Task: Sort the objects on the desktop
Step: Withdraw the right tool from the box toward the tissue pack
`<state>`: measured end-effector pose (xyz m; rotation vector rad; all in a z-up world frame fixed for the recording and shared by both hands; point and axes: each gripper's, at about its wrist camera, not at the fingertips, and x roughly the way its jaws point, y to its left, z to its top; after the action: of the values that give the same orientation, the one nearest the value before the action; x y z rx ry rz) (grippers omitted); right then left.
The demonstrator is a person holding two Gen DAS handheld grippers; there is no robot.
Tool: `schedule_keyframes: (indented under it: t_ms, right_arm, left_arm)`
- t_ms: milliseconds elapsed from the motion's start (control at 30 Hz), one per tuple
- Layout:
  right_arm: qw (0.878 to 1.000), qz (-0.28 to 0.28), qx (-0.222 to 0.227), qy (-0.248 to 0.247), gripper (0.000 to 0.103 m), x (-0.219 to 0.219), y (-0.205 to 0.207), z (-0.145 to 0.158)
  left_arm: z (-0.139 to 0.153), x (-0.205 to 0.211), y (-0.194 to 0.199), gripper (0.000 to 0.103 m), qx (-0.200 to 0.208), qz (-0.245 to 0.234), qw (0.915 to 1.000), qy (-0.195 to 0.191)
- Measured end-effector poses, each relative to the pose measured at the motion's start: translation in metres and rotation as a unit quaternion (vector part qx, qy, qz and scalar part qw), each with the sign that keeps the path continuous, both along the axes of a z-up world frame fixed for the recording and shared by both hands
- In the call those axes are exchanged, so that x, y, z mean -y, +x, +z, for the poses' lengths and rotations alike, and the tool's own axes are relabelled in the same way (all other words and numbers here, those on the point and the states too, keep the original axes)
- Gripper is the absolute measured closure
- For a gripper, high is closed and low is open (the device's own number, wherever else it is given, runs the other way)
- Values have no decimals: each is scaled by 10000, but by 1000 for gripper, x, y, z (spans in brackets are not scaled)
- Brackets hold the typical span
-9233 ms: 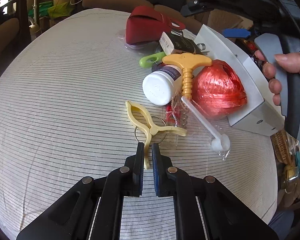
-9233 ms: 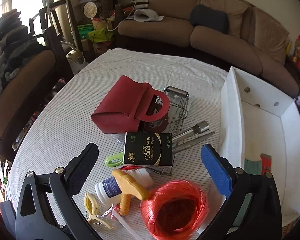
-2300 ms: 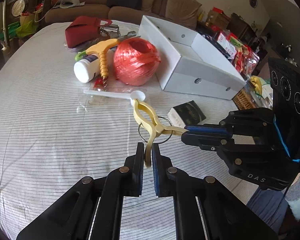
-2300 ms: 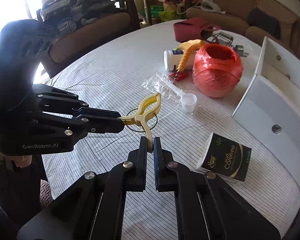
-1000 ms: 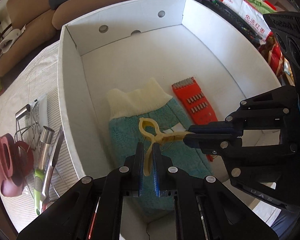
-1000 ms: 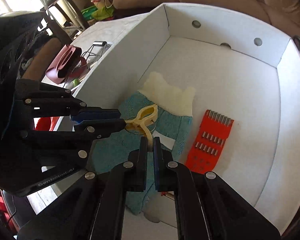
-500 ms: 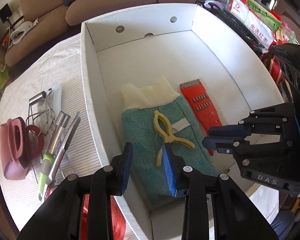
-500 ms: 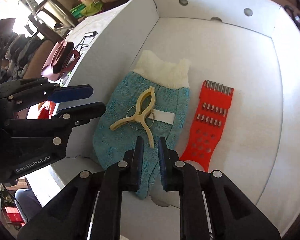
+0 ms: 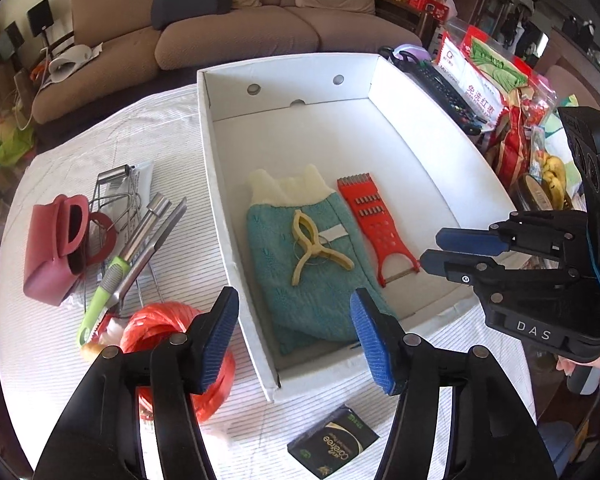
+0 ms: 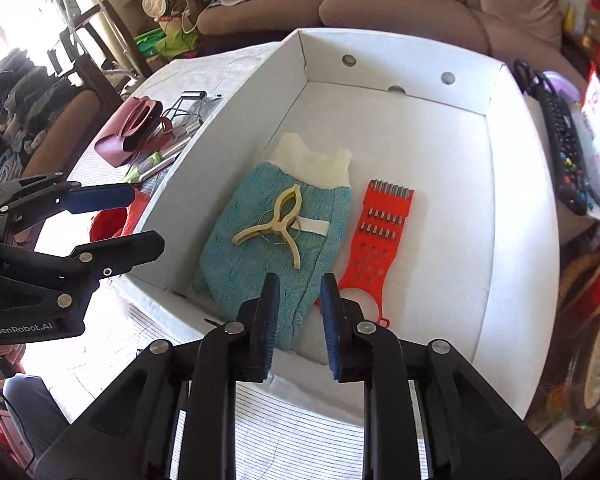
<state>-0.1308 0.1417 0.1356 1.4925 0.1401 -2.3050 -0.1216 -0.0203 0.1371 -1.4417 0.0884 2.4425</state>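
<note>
Now released: pale yellow plastic clothes clamp (image 9: 314,250) lies on the teal knitted mitt (image 9: 312,280) inside the white cardboard box (image 9: 220,208), beside the red plastic grater (image 9: 374,220). Left gripper (image 9: 296,340) wide apart, right gripper (image 10: 298,312) narrowly parted, both empty. One item sorted; red twine ball (image 9: 172,340) waits near left.

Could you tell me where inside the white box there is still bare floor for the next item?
In the white box, floor lies bare beyond the teal mitt and red grater, toward the far wall, and right of the grater. The near left part is crowded: the yellow clip lies on the mitt.
</note>
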Motion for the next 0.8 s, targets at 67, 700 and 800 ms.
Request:
schedule_keyframes:
  t_ms: [67, 700, 800]
  right_arm:
    - [10000, -48, -70, 21, 76, 1, 9, 6]
    - [9971, -270, -705, 22, 0, -6, 96, 61]
    - [9966, -275, -771, -1, 0, -4, 111, 69]
  left_arm:
    - [4, 3, 8, 40, -20, 96, 9999, 60]
    - [36, 34, 94, 0, -318, 793, 9952, 485]
    - [40, 38, 111, 0, -345, 813, 9949, 491]
